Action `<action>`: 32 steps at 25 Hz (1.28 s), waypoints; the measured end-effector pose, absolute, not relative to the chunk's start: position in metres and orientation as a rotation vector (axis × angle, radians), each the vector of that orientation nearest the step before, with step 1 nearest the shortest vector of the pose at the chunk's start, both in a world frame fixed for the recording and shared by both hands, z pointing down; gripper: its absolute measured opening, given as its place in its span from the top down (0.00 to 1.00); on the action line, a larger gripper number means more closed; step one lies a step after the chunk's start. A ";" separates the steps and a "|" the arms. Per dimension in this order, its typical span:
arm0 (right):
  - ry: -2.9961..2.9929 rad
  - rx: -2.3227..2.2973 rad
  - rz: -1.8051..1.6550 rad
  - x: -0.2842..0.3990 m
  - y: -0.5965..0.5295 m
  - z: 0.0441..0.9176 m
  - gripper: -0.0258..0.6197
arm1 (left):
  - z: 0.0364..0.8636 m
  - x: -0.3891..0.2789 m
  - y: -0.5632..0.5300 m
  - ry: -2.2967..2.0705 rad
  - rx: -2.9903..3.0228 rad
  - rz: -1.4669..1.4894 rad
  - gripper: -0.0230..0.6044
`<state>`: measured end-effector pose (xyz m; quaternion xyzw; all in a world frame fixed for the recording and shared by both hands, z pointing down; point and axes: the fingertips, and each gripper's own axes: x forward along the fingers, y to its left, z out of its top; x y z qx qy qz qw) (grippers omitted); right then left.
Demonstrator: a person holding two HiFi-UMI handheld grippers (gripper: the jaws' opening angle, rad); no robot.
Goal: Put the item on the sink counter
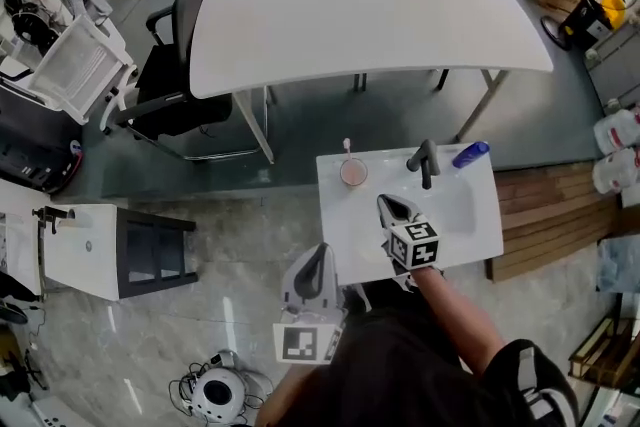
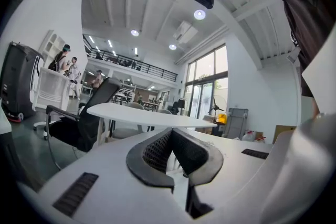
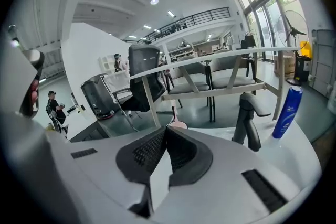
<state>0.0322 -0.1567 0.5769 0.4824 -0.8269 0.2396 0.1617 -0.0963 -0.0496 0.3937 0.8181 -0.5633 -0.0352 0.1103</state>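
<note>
The white sink counter (image 1: 350, 225) carries a black faucet (image 1: 425, 162), a blue bottle (image 1: 470, 154) lying at its back right, and a pink cup (image 1: 353, 172) with a toothbrush at its back left. My right gripper (image 1: 389, 204) hovers over the basin, shut and empty. In the right gripper view its closed tips (image 3: 167, 131) point toward the pink cup (image 3: 178, 125), with the faucet (image 3: 248, 120) and blue bottle (image 3: 287, 112) to the right. My left gripper (image 1: 318, 251) hangs off the counter's front left corner, shut with nothing in it (image 2: 171, 132).
Beyond the sink stands a large white table (image 1: 360, 15) with a black office chair (image 1: 175, 65) at its left. A white cabinet (image 1: 100, 250) is at the left, wooden decking (image 1: 560, 215) and white jugs (image 1: 615, 150) at the right.
</note>
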 end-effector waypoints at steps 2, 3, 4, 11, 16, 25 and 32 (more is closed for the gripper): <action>-2.362 1.406 0.687 0.039 -0.140 0.569 0.94 | 0.393 -0.092 -0.039 -1.624 2.426 -0.104 0.94; -2.363 1.416 0.688 0.042 -0.132 0.565 0.94 | 0.393 -0.091 -0.035 -1.610 2.435 -0.105 0.94; -2.366 1.424 0.688 0.044 -0.124 0.560 0.94 | 0.393 -0.089 -0.031 -1.597 2.443 -0.107 0.94; -2.391 1.476 0.661 0.056 -0.079 0.528 0.94 | 0.389 -0.078 -0.013 -1.532 2.488 -0.144 0.94; -2.423 1.515 0.641 0.064 -0.063 0.502 0.94 | 0.388 -0.074 -0.010 -1.515 2.502 -0.148 0.94; -2.485 1.581 0.575 0.085 -0.059 0.460 0.94 | 0.386 -0.061 -0.015 -1.523 2.527 -0.128 0.94; -2.520 1.576 0.496 0.099 -0.059 0.437 0.94 | 0.384 -0.048 -0.016 -1.558 2.520 -0.108 0.94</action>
